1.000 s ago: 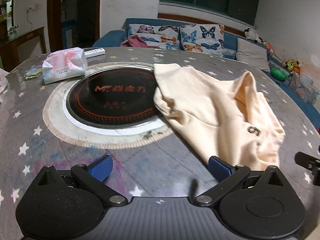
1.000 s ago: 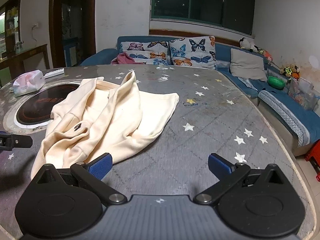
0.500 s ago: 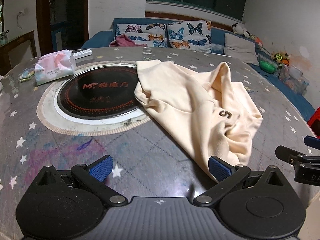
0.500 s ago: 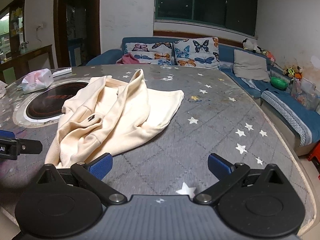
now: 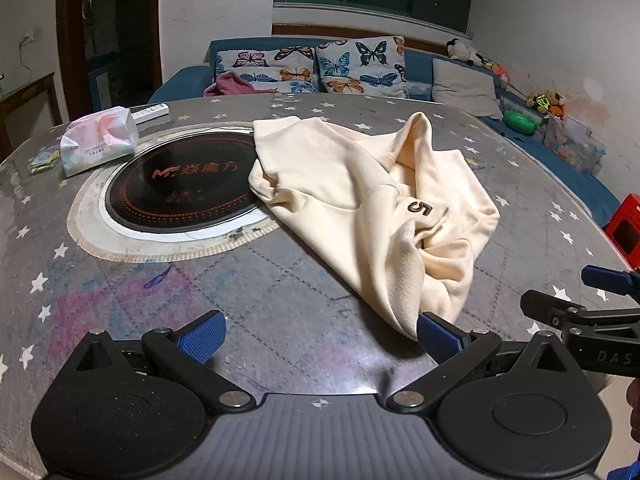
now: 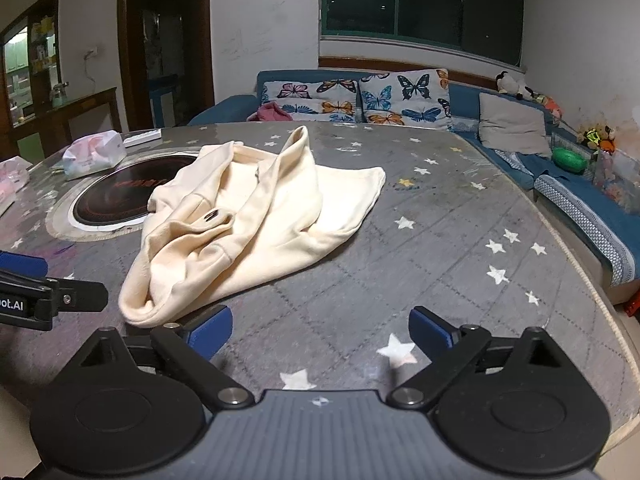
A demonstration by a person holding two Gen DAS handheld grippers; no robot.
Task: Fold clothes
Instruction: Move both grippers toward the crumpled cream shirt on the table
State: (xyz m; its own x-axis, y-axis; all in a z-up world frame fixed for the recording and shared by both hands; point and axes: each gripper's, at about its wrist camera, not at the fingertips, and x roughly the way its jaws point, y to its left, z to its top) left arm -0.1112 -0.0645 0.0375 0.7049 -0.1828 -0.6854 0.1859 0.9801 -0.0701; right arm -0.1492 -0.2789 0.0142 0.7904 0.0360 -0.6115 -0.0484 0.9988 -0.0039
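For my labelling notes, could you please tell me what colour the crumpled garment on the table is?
The crumpled garment is plain cream; the left wrist view shows it best.

- Shirt (image 5: 360,200) is looking like soft, matt cream cloth.
- Tabletop (image 5: 280,320) is shining glossy, smooth.
- Hob (image 5: 180,188) is gleaming like black glass.
- Pads (image 5: 202,336) are showing ribbed blue rubber.

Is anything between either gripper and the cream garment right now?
Nothing visible. Both the left gripper and right gripper are open, with only bare table before the cream garment.
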